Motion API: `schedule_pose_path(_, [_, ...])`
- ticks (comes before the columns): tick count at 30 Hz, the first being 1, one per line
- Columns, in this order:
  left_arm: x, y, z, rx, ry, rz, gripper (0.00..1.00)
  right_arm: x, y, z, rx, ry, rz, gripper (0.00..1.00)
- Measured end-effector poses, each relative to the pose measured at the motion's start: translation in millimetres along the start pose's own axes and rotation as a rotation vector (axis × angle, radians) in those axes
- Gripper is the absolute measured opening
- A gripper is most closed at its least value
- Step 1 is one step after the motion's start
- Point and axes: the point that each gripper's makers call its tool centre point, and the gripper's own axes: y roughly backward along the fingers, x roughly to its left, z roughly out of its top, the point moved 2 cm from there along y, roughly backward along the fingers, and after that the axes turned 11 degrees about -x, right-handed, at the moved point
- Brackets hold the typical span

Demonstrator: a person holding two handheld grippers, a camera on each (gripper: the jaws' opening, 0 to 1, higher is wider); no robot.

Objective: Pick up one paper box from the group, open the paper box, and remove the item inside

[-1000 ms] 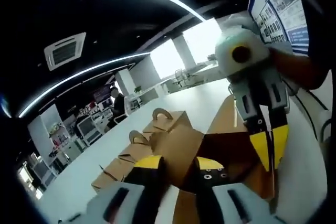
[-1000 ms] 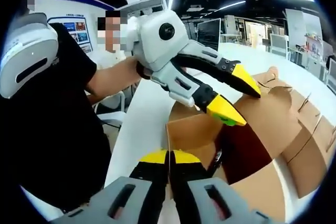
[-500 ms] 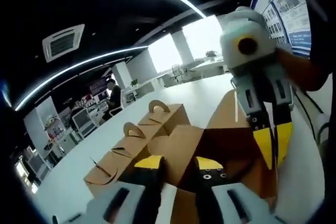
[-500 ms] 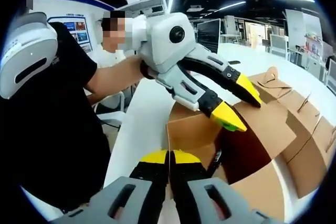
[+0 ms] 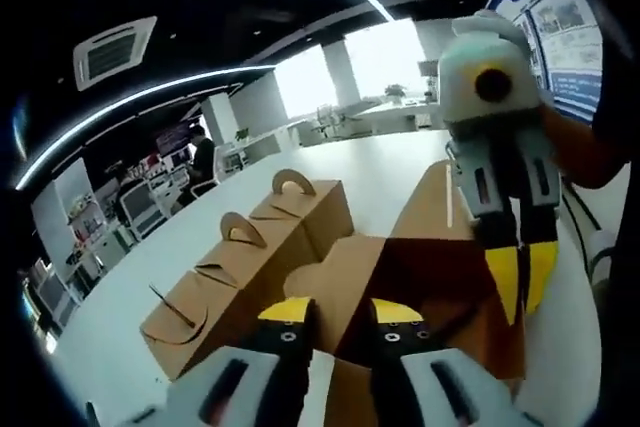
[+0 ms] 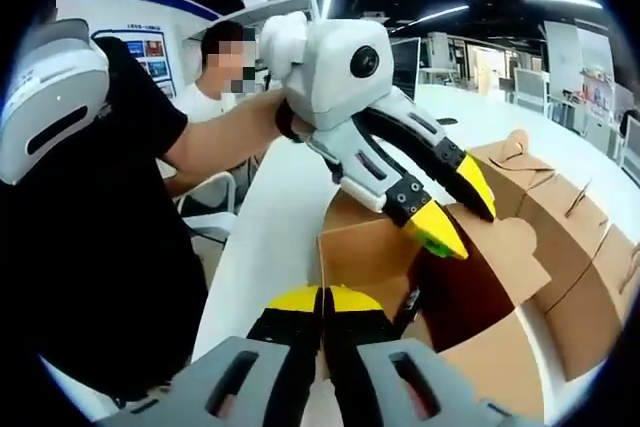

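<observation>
An open brown paper box [image 6: 362,249] stands on the white table [image 6: 262,247], its flap [image 6: 512,245] folded back and its inside dark. My right gripper [image 6: 322,297] is shut on the near wall's upper edge, and it enters the left gripper view from the right [image 5: 522,277]. My left gripper [image 6: 460,209] hangs open over the box mouth, its yellow fingertips [image 5: 285,311] straddling the flap's edge [image 5: 330,282]. What lies inside the box is too dark to make out. Closed boxes with arched handles [image 5: 250,257] stand in a row beside it.
The row of closed boxes [image 6: 575,222] runs along the right in the right gripper view. A person's black sleeve [image 6: 100,247] is close on the left, another person sits behind by a chair [image 6: 215,197]. Desks and monitors stand far back.
The left gripper has tilted and come lower over the box mouth, closer to the flap. The right gripper has kept its hold on the wall.
</observation>
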Motion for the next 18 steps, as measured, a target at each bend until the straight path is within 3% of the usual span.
schedule_pose_path(8, [-2.8, -2.9, -4.8, 0.07, 0.052, -0.048, 0.21, -0.1, 0.2, -0.1, -0.005, 0.006, 0.003, 0.03])
schedule_pose_path(12, [-5.8, -4.1, -6.1, 0.122, 0.033, -0.092, 0.2, -0.1, 0.1, -0.2, -0.007, 0.005, 0.005, 0.03])
schedule_pose_path(18, [-8.0, -6.0, -8.3, 0.146, 0.035, -0.11, 0.19, -0.6, -0.1, -0.1, -0.007, 0.002, 0.002, 0.03])
